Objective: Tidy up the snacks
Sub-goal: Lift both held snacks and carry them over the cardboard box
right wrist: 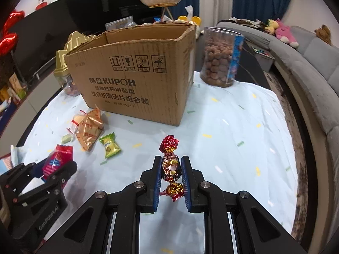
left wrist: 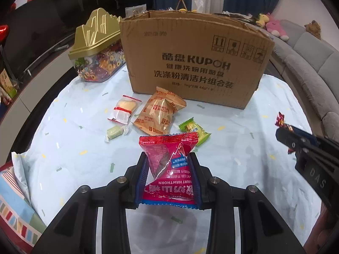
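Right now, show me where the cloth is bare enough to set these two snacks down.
Free: the pale blue tablecloth right of the brown cardboard box, below the clear jar of brown balls. Crowded: the patch in front of the box's left half, around the orange biscuit packet and green sweet packet.

Right gripper (right wrist: 171, 165): jaws closed on a red-and-gold foil-wrapped twist candy (right wrist: 170, 165), held clear above the tabletop (right wrist: 233, 131) with its pale blue patterned cloth. Left gripper (right wrist: 56, 167), at lower left, grips a red plastic snack packet (right wrist: 56, 158). Open brown cardboard box (right wrist: 135, 78) stands behind; green sachet (right wrist: 110, 145) and orange biscuit packet (right wrist: 90, 127) lie nearby.
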A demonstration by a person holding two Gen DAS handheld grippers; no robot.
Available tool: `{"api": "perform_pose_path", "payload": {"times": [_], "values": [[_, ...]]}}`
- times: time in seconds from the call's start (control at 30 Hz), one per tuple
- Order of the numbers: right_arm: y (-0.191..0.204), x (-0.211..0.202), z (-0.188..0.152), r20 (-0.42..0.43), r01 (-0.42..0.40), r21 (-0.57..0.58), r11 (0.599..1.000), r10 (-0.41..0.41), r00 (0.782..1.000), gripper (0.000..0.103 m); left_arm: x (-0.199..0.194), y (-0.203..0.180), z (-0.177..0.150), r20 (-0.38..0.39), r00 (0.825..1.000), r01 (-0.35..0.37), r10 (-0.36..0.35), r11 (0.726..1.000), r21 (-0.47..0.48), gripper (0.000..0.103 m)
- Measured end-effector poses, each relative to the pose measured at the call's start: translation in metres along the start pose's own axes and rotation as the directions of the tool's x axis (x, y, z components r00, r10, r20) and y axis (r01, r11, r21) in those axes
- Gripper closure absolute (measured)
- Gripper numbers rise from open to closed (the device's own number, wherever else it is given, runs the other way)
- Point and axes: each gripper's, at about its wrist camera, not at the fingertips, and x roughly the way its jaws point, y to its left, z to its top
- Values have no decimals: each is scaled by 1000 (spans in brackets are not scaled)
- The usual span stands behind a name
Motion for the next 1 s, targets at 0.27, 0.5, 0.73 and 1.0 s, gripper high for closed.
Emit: {"api": "perform_pose_path", "payload": {"times": [0.27, 0.5, 0.73, 1.0], "values": [[-2, -31, -4, 22, 48, 58, 997, -49, 999, 83, -23, -2, 10, 31, 998, 48, -49, 998, 42, 67], [1, -54, 3, 44, 79, 82, 993, -83, 996, 83, -42, -1, 20, 43, 994, 99, -102, 992, 76, 67], [7, -75, 19, 70, 105, 89, 990, -111, 991, 83, -57, 5, 39, 57, 988, 139, -144, 987, 85, 67], [19, -95, 40, 103, 133, 89, 987, -142, 984, 83, -71, 15, 63, 80, 982, 166, -173, 982, 95, 67]]}}
